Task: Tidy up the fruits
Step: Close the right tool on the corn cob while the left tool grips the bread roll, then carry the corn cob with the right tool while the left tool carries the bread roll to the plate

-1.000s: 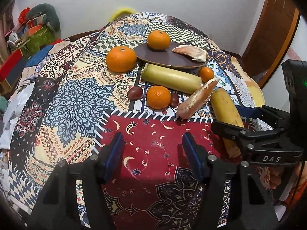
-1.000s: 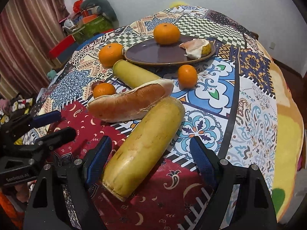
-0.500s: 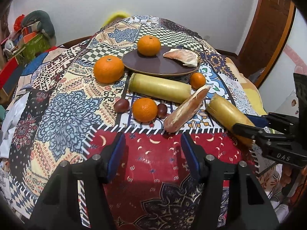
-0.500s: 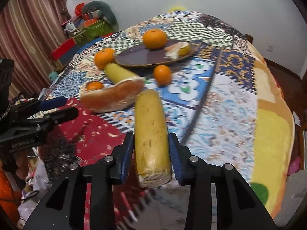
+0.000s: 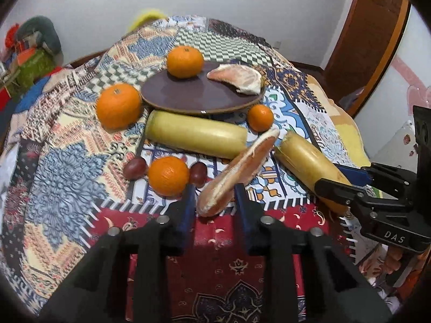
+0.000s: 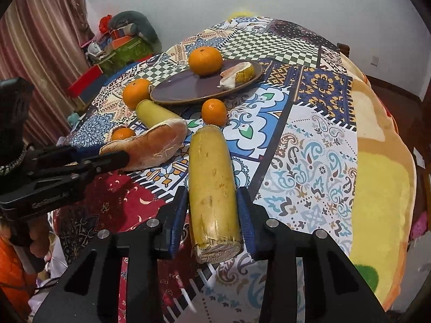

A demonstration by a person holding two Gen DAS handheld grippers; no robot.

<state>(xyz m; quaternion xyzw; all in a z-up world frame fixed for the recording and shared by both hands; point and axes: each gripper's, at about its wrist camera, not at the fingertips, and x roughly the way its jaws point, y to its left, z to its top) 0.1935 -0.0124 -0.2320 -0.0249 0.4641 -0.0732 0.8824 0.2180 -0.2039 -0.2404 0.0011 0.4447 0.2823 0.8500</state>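
Observation:
My left gripper [image 5: 212, 202] is shut on the near end of a long pomelo wedge [image 5: 239, 167], also seen in the right wrist view [image 6: 150, 145]. My right gripper [image 6: 212, 210] is shut on a yellow cylindrical sugarcane piece [image 6: 212, 183], which shows at the right of the left wrist view [image 5: 307, 167]. A dark oval plate [image 5: 199, 94] holds an orange [image 5: 184, 61] and a peeled pomelo segment [image 5: 238, 78]. A second yellow cylinder [image 5: 195, 134], a large orange [image 5: 118, 106], a medium orange [image 5: 168, 176], a small orange [image 5: 260, 117] and two dark grapes [image 5: 134, 168] lie on the cloth.
A patchwork patterned cloth [image 5: 62, 161] covers the table. Cluttered bags and boxes [image 6: 121, 43] stand at the far left by a curtain. A wooden door [image 5: 363, 40] is at the right. The cloth's yellow edge [image 6: 377, 188] drops off to the right.
My left gripper has moved forward and closed on the pomelo wedge. My right gripper stays closed on the yellow cylinder, which now lies straighter between the fingers.

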